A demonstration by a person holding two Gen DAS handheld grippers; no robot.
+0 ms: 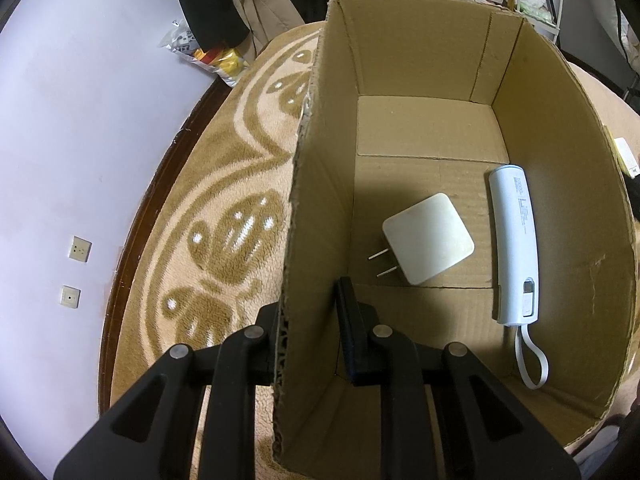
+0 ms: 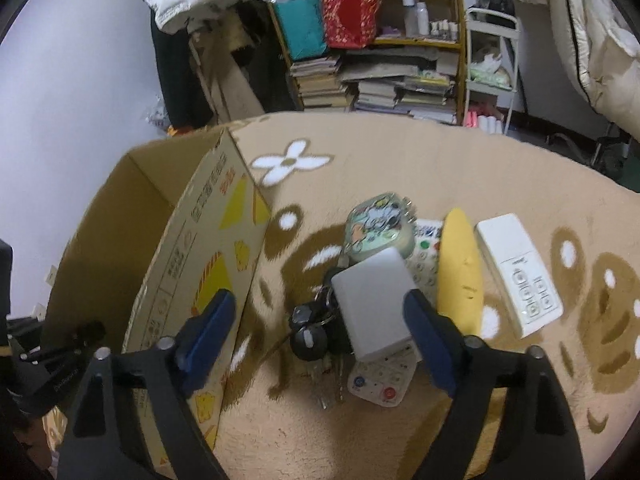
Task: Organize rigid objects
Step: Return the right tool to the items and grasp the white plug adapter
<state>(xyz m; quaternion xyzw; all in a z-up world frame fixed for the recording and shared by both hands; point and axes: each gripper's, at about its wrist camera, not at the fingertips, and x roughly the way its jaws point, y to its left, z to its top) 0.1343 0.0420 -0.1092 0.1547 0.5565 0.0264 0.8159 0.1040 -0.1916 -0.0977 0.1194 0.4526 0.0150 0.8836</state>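
Charger [image 1: 428,239] and power bank [image 1: 516,246] in box [image 1: 320,200]

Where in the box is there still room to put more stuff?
The far half of the cardboard box floor, beyond the white charger and power bank, is bare, and so is the near strip in front of them. On the rug, the pile around the grey block is crowded.

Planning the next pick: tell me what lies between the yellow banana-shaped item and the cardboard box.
In the right wrist view: a grey block, cartoon case, keys and bare rug.
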